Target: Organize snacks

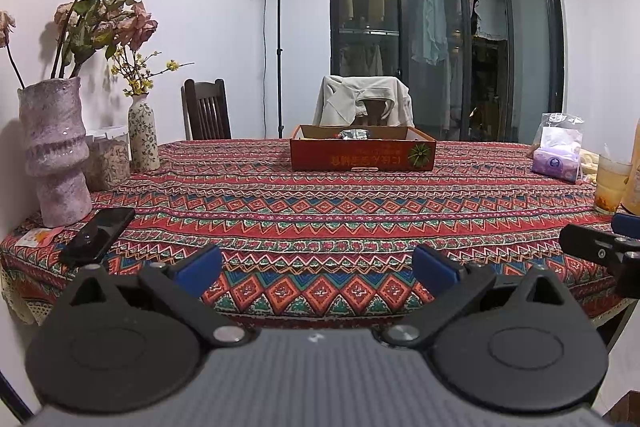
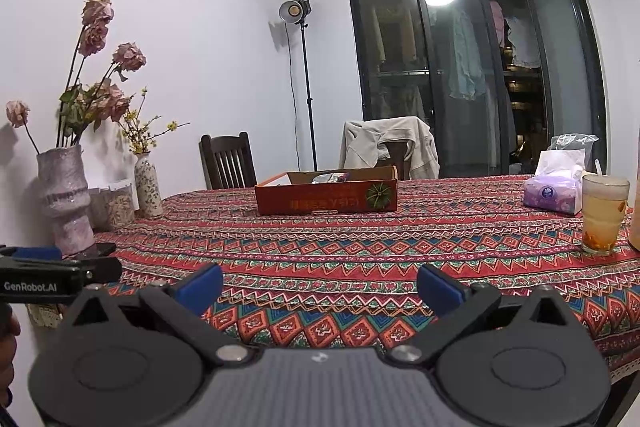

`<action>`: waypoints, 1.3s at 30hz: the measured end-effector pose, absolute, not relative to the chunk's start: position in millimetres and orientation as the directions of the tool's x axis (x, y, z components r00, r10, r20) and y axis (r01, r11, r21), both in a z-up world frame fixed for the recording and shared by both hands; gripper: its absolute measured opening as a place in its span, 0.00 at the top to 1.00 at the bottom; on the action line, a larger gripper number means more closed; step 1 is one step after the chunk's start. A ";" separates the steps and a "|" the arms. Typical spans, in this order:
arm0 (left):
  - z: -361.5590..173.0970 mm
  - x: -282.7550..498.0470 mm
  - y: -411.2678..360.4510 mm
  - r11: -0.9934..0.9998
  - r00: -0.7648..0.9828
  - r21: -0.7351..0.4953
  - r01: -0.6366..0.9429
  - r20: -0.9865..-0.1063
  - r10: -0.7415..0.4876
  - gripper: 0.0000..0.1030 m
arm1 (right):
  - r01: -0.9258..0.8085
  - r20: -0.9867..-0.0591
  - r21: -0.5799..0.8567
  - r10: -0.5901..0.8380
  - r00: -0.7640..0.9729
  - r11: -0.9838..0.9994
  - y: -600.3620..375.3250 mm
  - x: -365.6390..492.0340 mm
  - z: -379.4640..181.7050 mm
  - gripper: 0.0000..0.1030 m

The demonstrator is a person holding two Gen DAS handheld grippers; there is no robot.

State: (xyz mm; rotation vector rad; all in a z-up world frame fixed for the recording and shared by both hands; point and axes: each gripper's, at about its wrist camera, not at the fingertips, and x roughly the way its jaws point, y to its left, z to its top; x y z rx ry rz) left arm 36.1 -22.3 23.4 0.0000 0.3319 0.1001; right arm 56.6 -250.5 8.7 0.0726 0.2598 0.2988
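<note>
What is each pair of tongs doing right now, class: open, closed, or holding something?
Left tongs: open, holding nothing, above the patterned tablecloth.
Right tongs: open, holding nothing, also above the tablecloth.

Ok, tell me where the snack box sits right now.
The red cardboard box sits at the far middle of the patterned table in both wrist views, just in front of the chair draped with a light jacket, with the purple tissue pack off to its right.

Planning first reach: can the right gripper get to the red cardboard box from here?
Probably yes. The right gripper has open jaws and only bare tablecloth lies between it and the red cardboard box; the drink glass stands off right.
</note>
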 end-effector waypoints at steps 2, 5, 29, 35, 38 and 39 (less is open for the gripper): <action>23.5 36.1 -22.0 0.995 0.941 0.014 -0.097 -0.326 0.096 0.00 | -0.279 -0.244 0.109 0.298 0.923 0.954 -250.5 56.6 8.5 0.00; 23.4 35.8 -21.9 0.995 0.941 0.013 -0.096 -0.325 0.095 0.00 | -0.280 -0.239 0.108 0.298 0.924 0.954 -250.8 55.3 8.6 0.00; 25.8 32.2 -23.2 0.996 0.947 -0.002 -0.089 -0.310 0.084 0.00 | -0.277 -0.228 0.098 0.292 0.929 0.956 -254.3 54.3 9.0 0.00; 26.7 31.1 -23.5 0.997 0.950 -0.006 -0.082 -0.304 0.076 0.00 | -0.275 -0.227 0.097 0.290 0.930 0.957 -254.5 53.6 9.2 0.00; 27.3 27.8 -23.4 0.997 0.954 -0.011 -0.077 -0.290 0.070 0.00 | -0.274 -0.228 0.094 0.289 0.930 0.957 -253.8 53.6 9.1 0.00; 27.7 27.6 -24.5 0.998 0.955 -0.004 -0.070 -0.290 0.066 0.00 | -0.275 -0.229 0.093 0.289 0.930 0.957 -253.5 53.9 9.3 0.00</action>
